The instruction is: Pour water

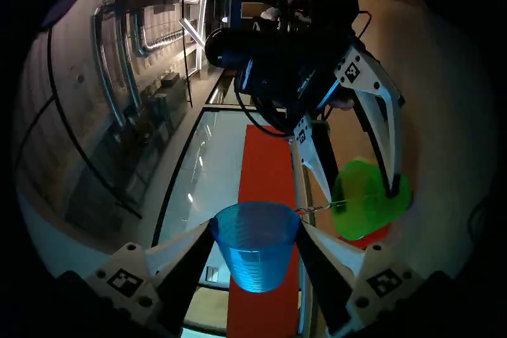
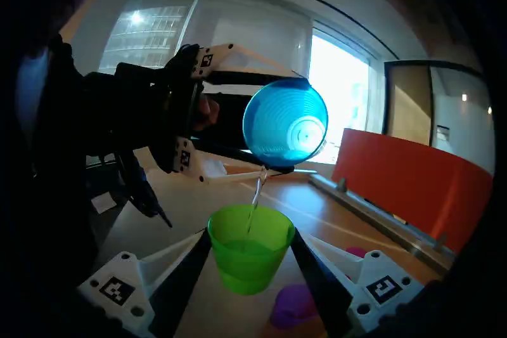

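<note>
In the left gripper view my left gripper (image 1: 255, 243) is shut on a blue plastic cup (image 1: 255, 250), which is tipped over. A thin stream of water (image 1: 317, 207) runs from its rim toward a green cup (image 1: 362, 201), held between the fingers of the other gripper (image 1: 355, 195). In the right gripper view my right gripper (image 2: 250, 252) is shut on that green cup (image 2: 249, 259), which stands upright and partly filled with water. Above it the blue cup (image 2: 285, 122) lies tilted with its mouth down. The water stream (image 2: 256, 201) falls into the green cup.
A wooden table top (image 2: 304, 201) lies under the cups. A red panel (image 2: 412, 176) stands at its far side along a metal rail (image 2: 374, 211). A purple cup (image 2: 295, 306) and a pink object (image 2: 356, 252) sit low by the right gripper. Large windows (image 2: 342, 84) lie behind.
</note>
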Motion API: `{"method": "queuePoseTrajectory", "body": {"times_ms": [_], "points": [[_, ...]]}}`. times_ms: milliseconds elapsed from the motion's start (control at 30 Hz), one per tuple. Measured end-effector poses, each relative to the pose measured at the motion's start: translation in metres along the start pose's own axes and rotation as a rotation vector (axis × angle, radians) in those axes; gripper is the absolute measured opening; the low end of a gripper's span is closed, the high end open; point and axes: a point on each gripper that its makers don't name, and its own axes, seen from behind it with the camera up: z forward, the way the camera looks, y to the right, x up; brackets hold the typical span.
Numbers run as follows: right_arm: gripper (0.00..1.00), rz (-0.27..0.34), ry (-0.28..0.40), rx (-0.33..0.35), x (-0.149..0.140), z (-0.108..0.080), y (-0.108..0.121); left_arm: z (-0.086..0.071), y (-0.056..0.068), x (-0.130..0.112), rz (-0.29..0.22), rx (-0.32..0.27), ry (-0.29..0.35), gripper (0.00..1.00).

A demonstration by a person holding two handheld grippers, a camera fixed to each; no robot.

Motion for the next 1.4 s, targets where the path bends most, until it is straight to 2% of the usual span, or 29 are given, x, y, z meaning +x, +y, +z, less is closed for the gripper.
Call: {"method": "queuePoseTrajectory", "body": {"times_ms": [300, 1400], "points": [[0.91, -0.001, -0.001, -0.001, -0.0012, -0.001, 0.0003, -0.0003, 0.0033, 0.0021, 0.012, -0.006, 0.002, 0.86], [0.91, -0.006, 0.001, 0.0, 0.0008, -0.0028, -0.0006, -0.0019, -0.0028, 0.0085, 0.04, 0.0, 0.016, 0.86]]}}
